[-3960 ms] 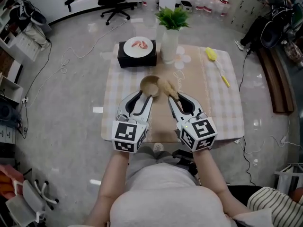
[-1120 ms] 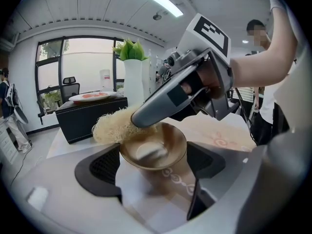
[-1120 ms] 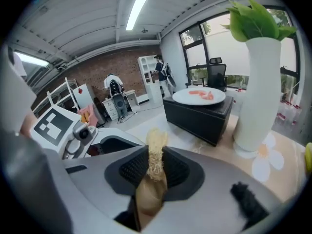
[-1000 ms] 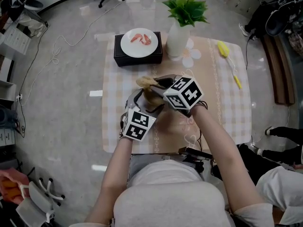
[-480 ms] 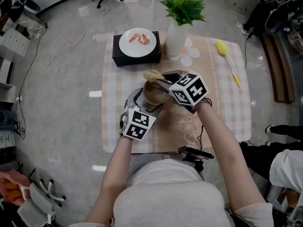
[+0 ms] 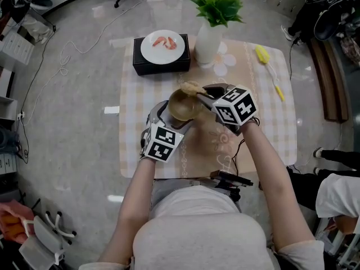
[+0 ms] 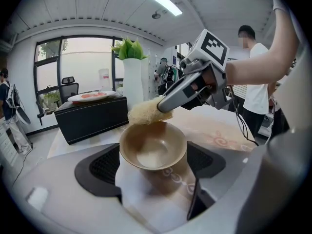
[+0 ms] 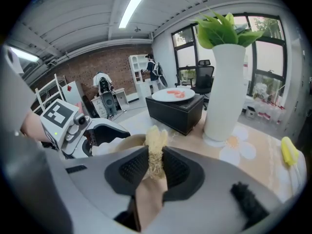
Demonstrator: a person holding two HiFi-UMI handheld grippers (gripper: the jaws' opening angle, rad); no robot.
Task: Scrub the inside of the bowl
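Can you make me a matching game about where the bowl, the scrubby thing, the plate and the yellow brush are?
Things:
1. bowl
2. scrubber
3. white plate
4. yellow brush

Places:
A. on the black box
B. gripped by the left tool
C. lying alone on the checked cloth
D. pinched in the right tool

Pairs: 1-B, 2-D, 3-A, 4-C

Upper middle of the frame: a white vase (image 6: 206, 46) with a leafy green plant (image 6: 218, 7) on the checked tablecloth (image 6: 270, 128). Just left of it is a black box (image 6: 160, 66) with a white plate (image 6: 153, 49) on top, holding some pinkish-red food (image 6: 167, 40). A yellow brush (image 6: 262, 54) lies upper right, and a cable (image 6: 67, 44) snakes across the floor upper left.
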